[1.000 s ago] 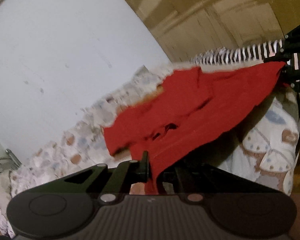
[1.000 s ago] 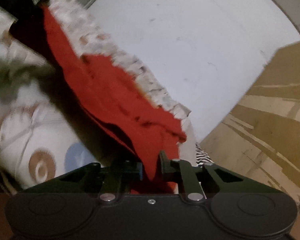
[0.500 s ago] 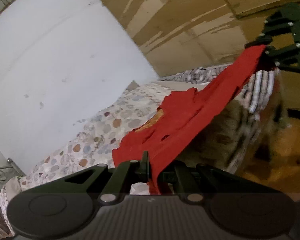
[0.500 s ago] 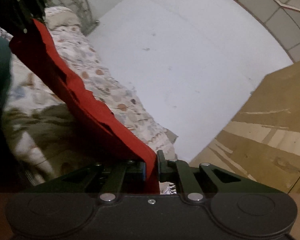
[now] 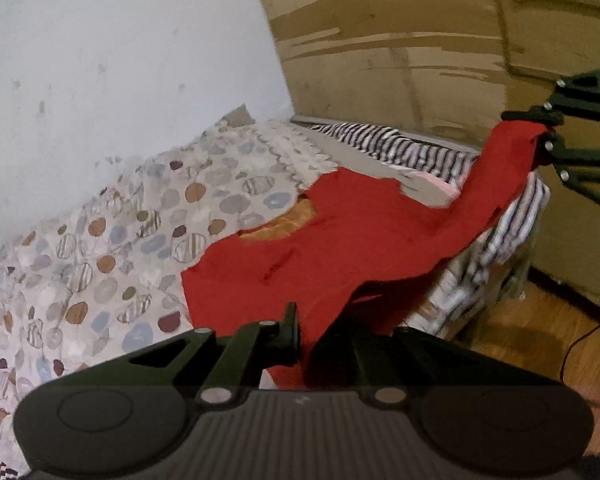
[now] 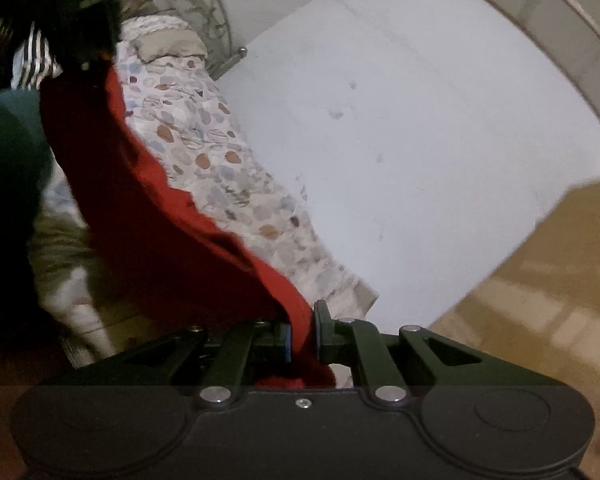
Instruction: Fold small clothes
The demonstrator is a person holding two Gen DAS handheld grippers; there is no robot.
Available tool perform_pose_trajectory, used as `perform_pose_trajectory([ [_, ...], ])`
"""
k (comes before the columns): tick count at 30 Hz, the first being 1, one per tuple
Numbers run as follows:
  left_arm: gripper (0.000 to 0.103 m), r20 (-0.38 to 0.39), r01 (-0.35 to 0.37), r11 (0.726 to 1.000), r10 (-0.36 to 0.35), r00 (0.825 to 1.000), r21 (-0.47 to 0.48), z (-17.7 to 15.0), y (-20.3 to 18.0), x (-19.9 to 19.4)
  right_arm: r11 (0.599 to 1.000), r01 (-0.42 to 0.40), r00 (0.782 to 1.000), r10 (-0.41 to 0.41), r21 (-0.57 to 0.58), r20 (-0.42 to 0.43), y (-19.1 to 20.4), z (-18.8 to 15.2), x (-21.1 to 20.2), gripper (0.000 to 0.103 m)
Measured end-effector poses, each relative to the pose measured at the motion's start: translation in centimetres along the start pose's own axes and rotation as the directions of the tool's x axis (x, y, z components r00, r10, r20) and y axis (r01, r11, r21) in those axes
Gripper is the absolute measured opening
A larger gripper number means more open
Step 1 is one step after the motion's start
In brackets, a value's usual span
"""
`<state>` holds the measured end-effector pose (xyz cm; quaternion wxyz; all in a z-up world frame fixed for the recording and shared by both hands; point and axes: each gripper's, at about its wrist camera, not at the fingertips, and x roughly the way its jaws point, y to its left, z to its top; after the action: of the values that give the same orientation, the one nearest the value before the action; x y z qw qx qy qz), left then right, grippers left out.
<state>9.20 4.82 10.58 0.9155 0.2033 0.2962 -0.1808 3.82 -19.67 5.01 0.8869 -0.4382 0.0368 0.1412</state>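
A small red garment [image 5: 332, 240] hangs stretched between both grippers above the bed. My left gripper [image 5: 306, 328] is shut on one corner of it at the bottom of the left wrist view. The right gripper [image 5: 548, 128] shows at the far right of that view, pinching the opposite corner. In the right wrist view, my right gripper [image 6: 303, 332] is shut on the red garment [image 6: 148, 208], which runs up and left to the dark left gripper [image 6: 88, 28]. An orange print shows on the cloth's far edge. The middle of the garment sags toward the bed.
The bed carries a bedspread [image 5: 112, 240] printed with round pebbles. A striped cloth [image 5: 404, 144] lies at the bed's far end and hangs over its edge. A white wall [image 5: 120, 60] runs along the bed, wooden panelling [image 5: 400, 40] stands behind, and wooden floor [image 5: 532, 340] lies at right.
Both grippers have risen with the red garment, lifting it off the bed. It now spans flatter and wider between them, and more of the bedspread shows beneath.
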Motion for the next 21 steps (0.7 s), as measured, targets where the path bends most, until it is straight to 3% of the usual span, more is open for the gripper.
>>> perform_pose_trajectory([
  [4,0.005,-0.051,0.01,0.997,-0.013,0.999,-0.071,4.9,4.8,4.6,0.999,-0.013,0.999,0.011,-0.041,-0.042,-3.0,0.9,6.8,0.011],
  [10,0.005,-0.105,-0.003,0.985,-0.015,0.994,-0.172,9.6,10.1,13.6,0.993,-0.08,0.983,0.093,0.082,-0.157,-7.3,1.4,18.0,0.012],
  [15,0.005,-0.166,-0.027,0.985,-0.002,0.986,-0.171,9.9,12.6,20.5,0.977,-0.119,0.962,0.158,0.18,-0.221,-8.1,1.0,26.0,0.012],
  [21,0.005,-0.241,-0.017,0.976,-0.038,0.97,-0.219,8.1,15.3,28.7,0.958,-0.159,0.929,0.226,0.237,-0.292,-5.9,-1.2,34.6,0.013],
])
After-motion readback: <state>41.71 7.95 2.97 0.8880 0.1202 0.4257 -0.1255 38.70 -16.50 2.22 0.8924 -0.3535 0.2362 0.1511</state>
